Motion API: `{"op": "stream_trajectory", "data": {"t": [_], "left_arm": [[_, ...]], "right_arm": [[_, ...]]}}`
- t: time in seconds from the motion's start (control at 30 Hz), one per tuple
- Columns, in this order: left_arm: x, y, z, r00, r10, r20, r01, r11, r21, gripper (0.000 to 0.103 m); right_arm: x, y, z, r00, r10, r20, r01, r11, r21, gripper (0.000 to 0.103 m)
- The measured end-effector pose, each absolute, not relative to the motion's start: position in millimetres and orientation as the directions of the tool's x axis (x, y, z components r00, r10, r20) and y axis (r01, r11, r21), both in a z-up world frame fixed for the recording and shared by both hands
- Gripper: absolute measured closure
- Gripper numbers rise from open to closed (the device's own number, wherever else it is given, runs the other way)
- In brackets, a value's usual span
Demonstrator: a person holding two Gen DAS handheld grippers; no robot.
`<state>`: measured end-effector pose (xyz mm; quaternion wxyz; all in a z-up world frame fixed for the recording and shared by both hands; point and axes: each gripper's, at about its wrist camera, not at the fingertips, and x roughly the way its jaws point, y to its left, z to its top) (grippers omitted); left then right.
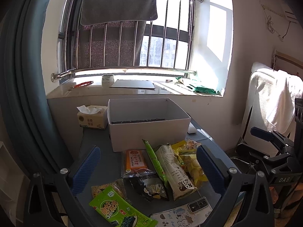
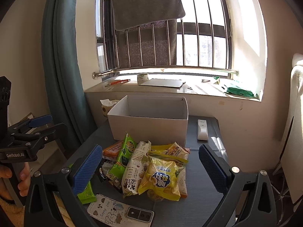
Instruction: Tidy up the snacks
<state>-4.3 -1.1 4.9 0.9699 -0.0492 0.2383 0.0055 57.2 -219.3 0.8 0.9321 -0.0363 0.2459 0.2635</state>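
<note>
Both grippers, left (image 1: 148, 167) and right (image 2: 149, 165), hover with fingers spread wide, holding nothing. The pile of bright crinkly snack bags (image 2: 151, 168) lies between the fingers, ready for picking. The white cardboard box (image 2: 149, 126) waits just beyond, likely for storing them.

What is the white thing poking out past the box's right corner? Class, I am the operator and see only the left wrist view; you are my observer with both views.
Observer: The right wrist view shows it whole. It is a white remote control, lying flat on the table beside the white box, with a gap between them.
Operator: Is anything holding my left gripper?
Observer: Yes. A hand is wrapped round the handle below the left gripper, and its jaws stand open.
Operator: A finger half hides the yellow packet. What is on its front?
Observer: The yellow packet lies on top of the pile and has a blue-and-white label on its face.
</note>
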Motion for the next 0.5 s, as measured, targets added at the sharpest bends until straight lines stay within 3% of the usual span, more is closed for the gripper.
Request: {"op": "stream_trajectory", "data": {"t": [0.5], "left_arm": [[-8.3,-3.1,11.2,0.883,0.001,-0.47,-0.055,0.993,-0.1,0.0]], "right_arm": [[52.7,-219.6,7.2,0.736,0.485,-0.472,-0.516,0.854,0.074,0.0]]}}
